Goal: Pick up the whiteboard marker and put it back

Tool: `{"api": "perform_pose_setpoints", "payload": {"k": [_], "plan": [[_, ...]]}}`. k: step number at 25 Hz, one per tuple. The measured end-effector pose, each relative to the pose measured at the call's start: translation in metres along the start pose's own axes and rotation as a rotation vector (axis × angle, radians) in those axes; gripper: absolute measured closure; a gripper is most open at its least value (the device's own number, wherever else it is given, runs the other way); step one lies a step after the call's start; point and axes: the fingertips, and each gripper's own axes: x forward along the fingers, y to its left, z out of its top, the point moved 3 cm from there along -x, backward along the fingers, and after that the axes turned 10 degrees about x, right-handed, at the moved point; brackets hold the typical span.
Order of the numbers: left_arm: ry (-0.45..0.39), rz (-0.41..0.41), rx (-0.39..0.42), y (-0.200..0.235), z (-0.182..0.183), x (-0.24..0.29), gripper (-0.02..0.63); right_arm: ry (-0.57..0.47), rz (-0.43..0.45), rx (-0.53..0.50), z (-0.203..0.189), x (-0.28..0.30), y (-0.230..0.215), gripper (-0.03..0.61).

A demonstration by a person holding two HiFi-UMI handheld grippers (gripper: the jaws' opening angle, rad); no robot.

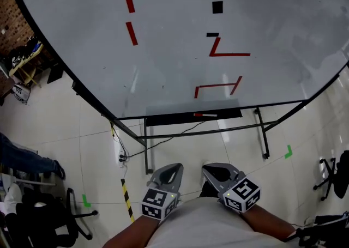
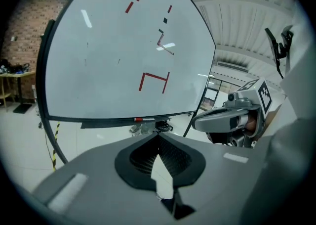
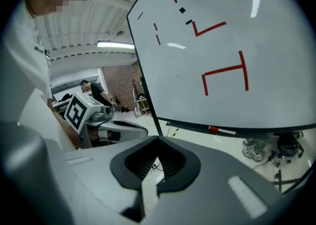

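Resting on the black ledge [image 1: 174,118] of a large whiteboard [image 1: 174,40], a red-capped white marker [image 1: 204,115] is seen. The left gripper [image 2: 158,136] and right gripper [image 3: 158,138] are shown clenched and empty only in their own views.

- Pale, glossy tiled floor [image 1: 180,159] fills the lower head view, with green tape marks [image 1: 288,151] at 4 and 8 o'clock.
- Yellow-black striped tape [image 1: 126,198] lies at 7 o'clock.
- Brick wall [image 1: 8,15] at 10 o'clock.
- Black office chair [image 1: 43,219] at 8 o'clock.
- In the right gripper view, a ceiling strip light [image 3: 116,45] glows at 10 o'clock.
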Motion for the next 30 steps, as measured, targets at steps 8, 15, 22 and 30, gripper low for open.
{"api": "perform_pose_setpoints", "payload": {"k": [8,15,22,30], "plan": [[-0.003,0.064,0.108,0.003,0.056,0.086,0.597,0.038,0.066,-0.073,0.067,0.004,-0.091,0.577],[0.044,0.144,0.064,0.009,0.066,0.13,0.597,0.084,0.145,-0.087,0.085,0.014,-0.136,0.577],[0.056,0.156,0.068,0.029,0.071,0.138,0.597,0.106,0.152,-0.104,0.086,0.033,-0.149,0.577],[0.073,0.064,0.089,0.069,0.079,0.135,0.597,0.083,0.036,-0.133,0.099,0.059,-0.144,0.577]]}}
